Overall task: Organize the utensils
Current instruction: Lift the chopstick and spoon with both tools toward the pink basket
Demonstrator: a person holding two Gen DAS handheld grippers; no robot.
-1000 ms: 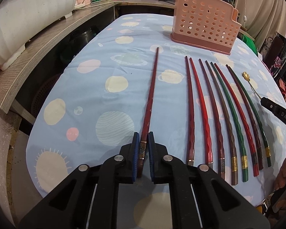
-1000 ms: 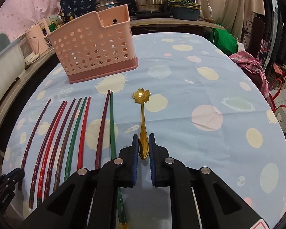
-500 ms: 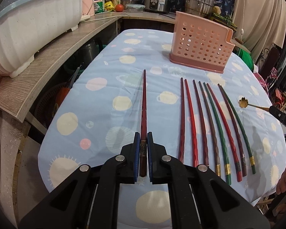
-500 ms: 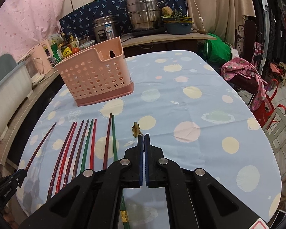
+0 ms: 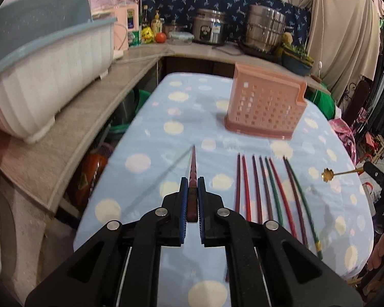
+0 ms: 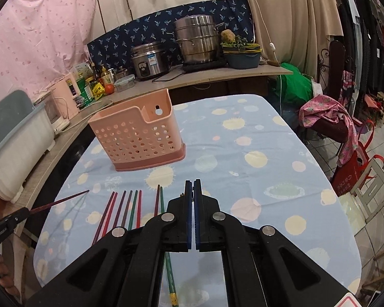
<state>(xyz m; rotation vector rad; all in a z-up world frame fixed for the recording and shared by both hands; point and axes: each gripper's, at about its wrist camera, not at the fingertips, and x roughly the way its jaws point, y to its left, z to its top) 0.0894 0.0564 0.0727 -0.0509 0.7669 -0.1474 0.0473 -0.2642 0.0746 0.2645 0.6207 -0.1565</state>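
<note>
My left gripper (image 5: pixel 192 182) is shut on the thick end of a dark red chopstick (image 5: pixel 192 163), which hangs above the blue spotted tablecloth (image 5: pixel 181 107) and points away from me. My right gripper (image 6: pixel 193 183) is shut on the handle of a gold flower-shaped spoon (image 5: pixel 329 174). The spoon shows clearly only in the left wrist view, held out over the table's right side. Several red, brown and green chopsticks (image 5: pixel 268 192) lie side by side on the cloth between the two grippers. A pink perforated utensil basket (image 6: pixel 138 138) stands upright beyond them.
A white and grey dish rack (image 5: pixel 38 89) sits on the wooden counter at the left. Steel pots (image 6: pixel 197 41) and a rice cooker (image 6: pixel 148 60) line the back counter. A chair with pink cloth (image 6: pixel 327 120) stands off the table's right edge.
Both grippers have risen off the table, the left with the dark red chopstick, the right with the gold spoon. The right jaws closed fully on the spoon handle.
</note>
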